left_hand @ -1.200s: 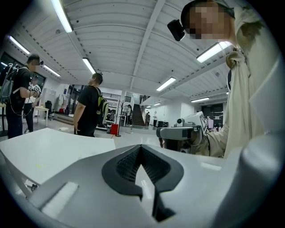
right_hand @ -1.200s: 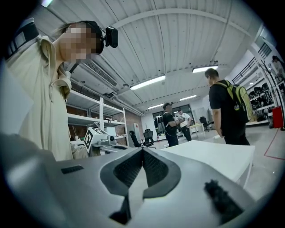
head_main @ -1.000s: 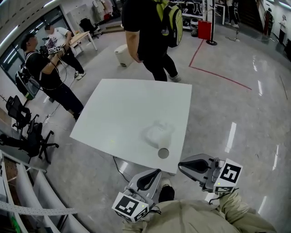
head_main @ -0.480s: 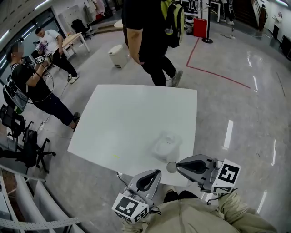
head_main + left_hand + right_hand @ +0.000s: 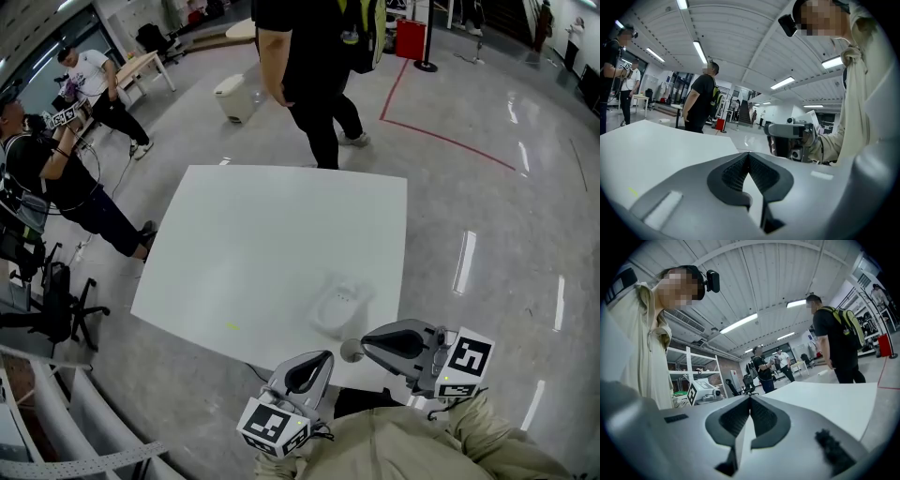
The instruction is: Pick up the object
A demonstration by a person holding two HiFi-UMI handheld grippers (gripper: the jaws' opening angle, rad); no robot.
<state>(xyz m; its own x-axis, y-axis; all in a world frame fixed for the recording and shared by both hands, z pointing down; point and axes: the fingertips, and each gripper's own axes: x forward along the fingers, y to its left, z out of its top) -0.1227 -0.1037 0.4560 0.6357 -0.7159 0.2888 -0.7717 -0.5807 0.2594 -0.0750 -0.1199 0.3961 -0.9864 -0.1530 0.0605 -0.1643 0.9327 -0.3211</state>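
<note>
Object [image 5: 339,302] now nearer; just ahead of right gripper [image 5: 366,339].

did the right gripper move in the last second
Yes. The right gripper has come forward toward the table: earlier it was off the near corner, now its tip overlaps that corner.

Head view steeply above white table [image 5: 262,244]; gripper views low, level across it.

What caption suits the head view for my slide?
Left gripper and right gripper, shut and empty, at the white table edge beside a translucent object.
</note>
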